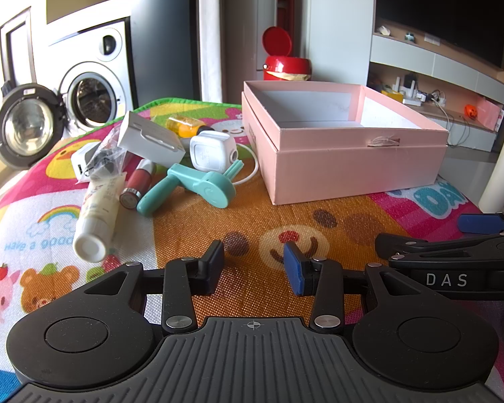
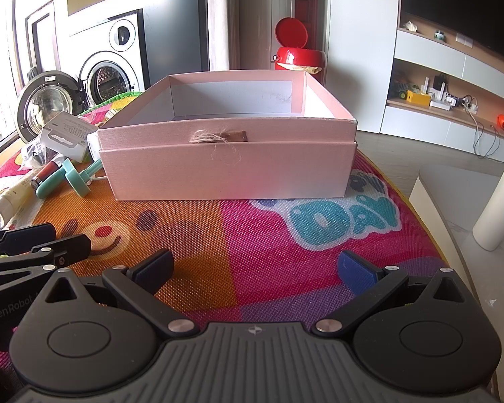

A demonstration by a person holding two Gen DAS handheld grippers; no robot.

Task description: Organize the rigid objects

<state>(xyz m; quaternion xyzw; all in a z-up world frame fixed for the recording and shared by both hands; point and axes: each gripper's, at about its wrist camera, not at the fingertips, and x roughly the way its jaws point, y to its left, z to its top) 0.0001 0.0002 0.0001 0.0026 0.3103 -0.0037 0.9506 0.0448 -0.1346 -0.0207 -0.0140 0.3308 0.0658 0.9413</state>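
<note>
An open, empty pink box [image 1: 349, 164] [image 2: 228, 168] stands on the colourful play mat [image 1: 218, 221]. Left of it lies a pile: a teal plastic tool [image 1: 191, 184], a white tube [image 1: 97, 215], a red lipstick [image 1: 136, 184], a grey carton [image 1: 148, 137], a white device with a cord [image 1: 211, 151], a yellow bottle [image 1: 186, 125] and a bagged item [image 1: 104, 158]. My left gripper [image 1: 253, 265] is open and empty, low over the mat in front of the pile. My right gripper [image 2: 255, 268] is open wide and empty, in front of the box.
A washing machine [image 1: 90, 84] with its door open and a red bin [image 1: 285, 63] stand behind the mat. A TV shelf [image 1: 447, 77] is at the right. A white post [image 2: 497, 201] and the mat's right edge [image 2: 420, 215] are near my right gripper.
</note>
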